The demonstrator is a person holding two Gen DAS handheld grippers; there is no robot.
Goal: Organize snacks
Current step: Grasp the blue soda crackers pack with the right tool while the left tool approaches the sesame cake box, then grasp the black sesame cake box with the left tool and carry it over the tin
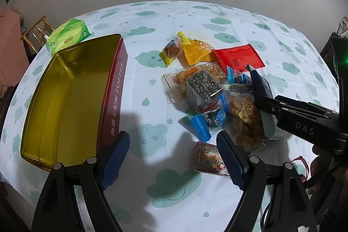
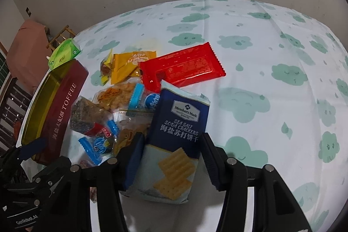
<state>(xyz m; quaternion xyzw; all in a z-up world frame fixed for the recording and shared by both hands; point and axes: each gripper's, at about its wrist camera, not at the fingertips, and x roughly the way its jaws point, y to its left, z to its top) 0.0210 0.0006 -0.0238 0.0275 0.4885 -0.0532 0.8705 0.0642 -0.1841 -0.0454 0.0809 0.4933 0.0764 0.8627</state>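
An open toffee tin (image 1: pixel 115 88), gold inside and dark red outside, lies empty at the left. To its right is a heap of snacks: a red pack (image 1: pixel 238 57), yellow packs (image 1: pixel 195 50), blue-wrapped candies (image 1: pixel 206 123) and a sesame block (image 1: pixel 204 85). My left gripper (image 1: pixel 174 156) hovers open over bare cloth between tin and heap, with a dark sesame pack (image 1: pixel 206 158) beside its right finger. My right gripper (image 2: pixel 171 156) is shut on a blue soda cracker pack (image 2: pixel 180 123), with a pad on each long side. The pack lies at the heap's right edge.
A green tissue pack (image 1: pixel 68 36) sits behind the tin near the table's far left corner. A wooden chair (image 1: pixel 37 29) stands beyond that corner. White cloth with green clouds (image 2: pixel 271 79) covers the table and stretches to the right of the heap.
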